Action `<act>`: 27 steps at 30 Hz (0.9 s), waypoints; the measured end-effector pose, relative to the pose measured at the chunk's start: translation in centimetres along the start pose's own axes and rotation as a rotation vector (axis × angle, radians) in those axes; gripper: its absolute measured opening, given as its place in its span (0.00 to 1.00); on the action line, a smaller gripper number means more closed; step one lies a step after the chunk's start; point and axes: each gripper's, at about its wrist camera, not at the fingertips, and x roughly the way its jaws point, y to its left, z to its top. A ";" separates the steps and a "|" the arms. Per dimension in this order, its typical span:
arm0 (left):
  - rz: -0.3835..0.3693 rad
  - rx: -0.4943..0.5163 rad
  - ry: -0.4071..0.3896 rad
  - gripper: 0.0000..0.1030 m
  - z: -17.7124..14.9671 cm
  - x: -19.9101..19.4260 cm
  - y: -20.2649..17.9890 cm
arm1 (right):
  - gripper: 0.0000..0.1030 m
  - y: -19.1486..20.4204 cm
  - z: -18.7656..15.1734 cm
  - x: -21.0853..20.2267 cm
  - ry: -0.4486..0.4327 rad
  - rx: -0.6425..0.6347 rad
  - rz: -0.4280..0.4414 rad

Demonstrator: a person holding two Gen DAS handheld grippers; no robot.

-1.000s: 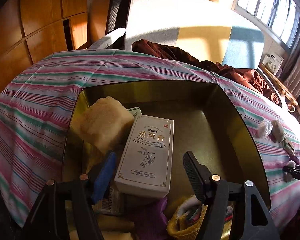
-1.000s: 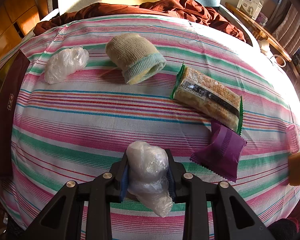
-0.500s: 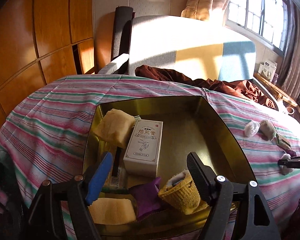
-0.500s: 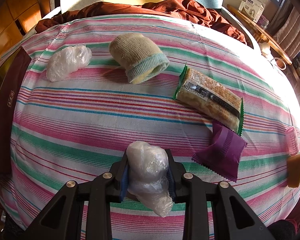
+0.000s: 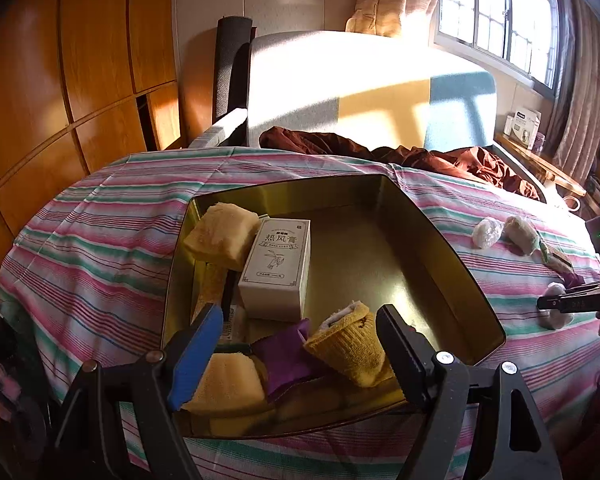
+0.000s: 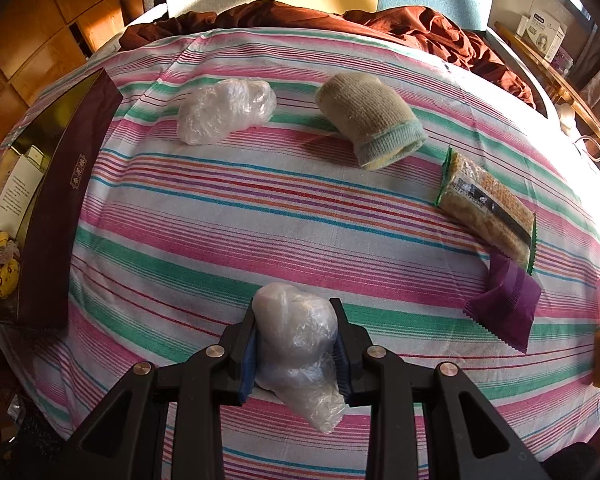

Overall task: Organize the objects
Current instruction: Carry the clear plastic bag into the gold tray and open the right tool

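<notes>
Already several items are lying in the gold box [image 5: 440, 256]; a plastic bundle [image 6: 296, 344] is being clamped by the right gripper [image 6: 296, 356], the empty left gripper [image 5: 300, 344] is being opened, while others are waiting across the bed [image 6: 260, 208].

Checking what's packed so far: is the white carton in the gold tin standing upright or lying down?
Lying down, tilted. The white carton shows its printed front face upward, its top end propped against a yellow towel inside the gold tin.
</notes>
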 end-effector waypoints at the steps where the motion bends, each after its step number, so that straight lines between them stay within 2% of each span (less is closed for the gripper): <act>1: -0.002 0.001 0.000 0.77 -0.1 -0.1 0.0 | 0.30 0.9 0.3 -0.5 -0.019 -0.008 0.023; 5: -0.005 -0.005 -0.003 0.77 -0.4 -0.3 0.5 | 0.30 5.4 1.7 -2.8 -0.104 -0.058 0.111; 6: -0.005 -0.010 -0.003 0.77 -0.4 -0.4 0.7 | 0.30 8.1 1.3 -4.0 -0.126 -0.075 0.133; 11: -0.002 -0.033 -0.002 0.77 -0.8 -0.5 1.9 | 0.30 15.4 3.6 -5.8 -0.191 -0.157 0.249; 15: -0.001 -0.059 -0.003 0.77 -1.1 -0.8 3.0 | 0.30 20.5 4.8 -5.1 -0.187 -0.205 0.285; 20: 0.015 -0.099 -0.004 0.77 -1.4 -1.1 4.8 | 0.32 24.2 6.4 -2.6 -0.156 -0.207 0.321; 22: 0.022 -0.111 -0.002 0.77 -1.6 -1.2 5.4 | 0.44 25.1 6.8 -1.6 -0.144 -0.195 0.323; 26: 0.030 -0.130 0.003 0.77 -1.8 -1.2 6.2 | 0.49 26.0 6.5 -1.0 -0.123 -0.190 0.351; 27: 0.032 -0.133 0.001 0.77 -1.8 -1.2 6.3 | 0.54 26.1 6.2 -1.0 -0.124 -0.195 0.347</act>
